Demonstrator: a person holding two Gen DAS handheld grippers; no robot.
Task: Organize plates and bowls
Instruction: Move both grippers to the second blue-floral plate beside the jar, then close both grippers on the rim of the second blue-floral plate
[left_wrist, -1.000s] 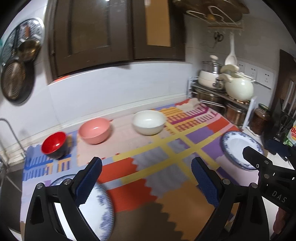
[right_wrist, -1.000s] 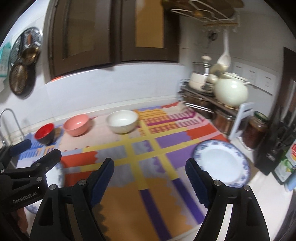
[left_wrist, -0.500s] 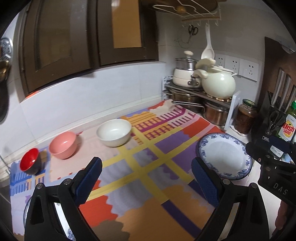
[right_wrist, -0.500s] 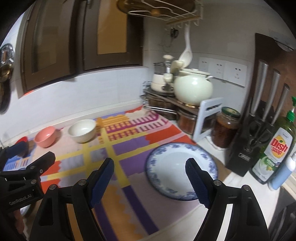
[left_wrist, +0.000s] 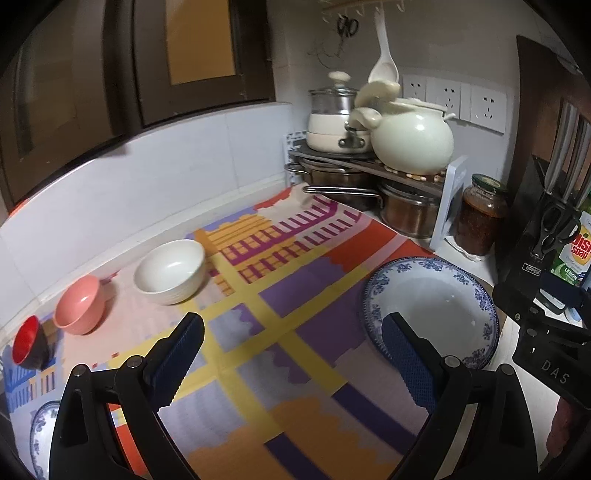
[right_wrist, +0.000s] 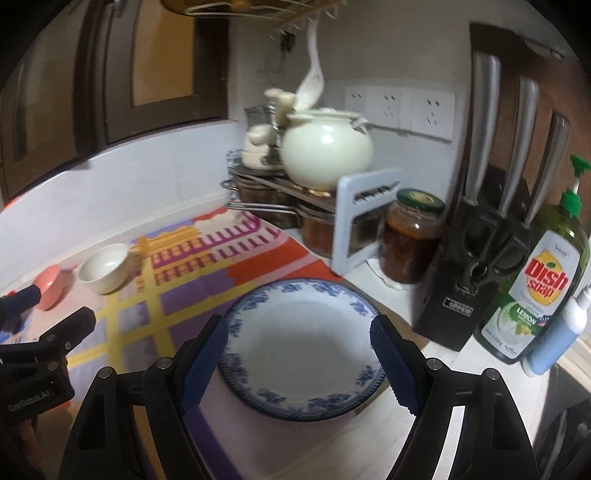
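Observation:
A blue-rimmed white plate (right_wrist: 301, 349) lies on the right end of the colourful mat (left_wrist: 280, 280); it also shows in the left wrist view (left_wrist: 430, 308). My right gripper (right_wrist: 301, 363) is open and empty, hovering over this plate with a finger on each side. My left gripper (left_wrist: 293, 358) is open and empty above the mat's middle. A white bowl (left_wrist: 170, 271), a pink bowl (left_wrist: 79, 304) and a red bowl (left_wrist: 27, 343) stand in a row at the back left. A second blue-rimmed plate (left_wrist: 38, 437) lies at the mat's front left.
A pot rack with a cream pot (right_wrist: 327, 155) stands in the back corner. A jar (right_wrist: 412, 236), a knife block (right_wrist: 476, 280), a dish soap bottle (right_wrist: 535, 291) and a blue bottle (right_wrist: 557, 336) line the right edge beside the plate.
Both grippers have swung to the right along the counter. The right gripper has come over the right-hand plate. Both stay open.

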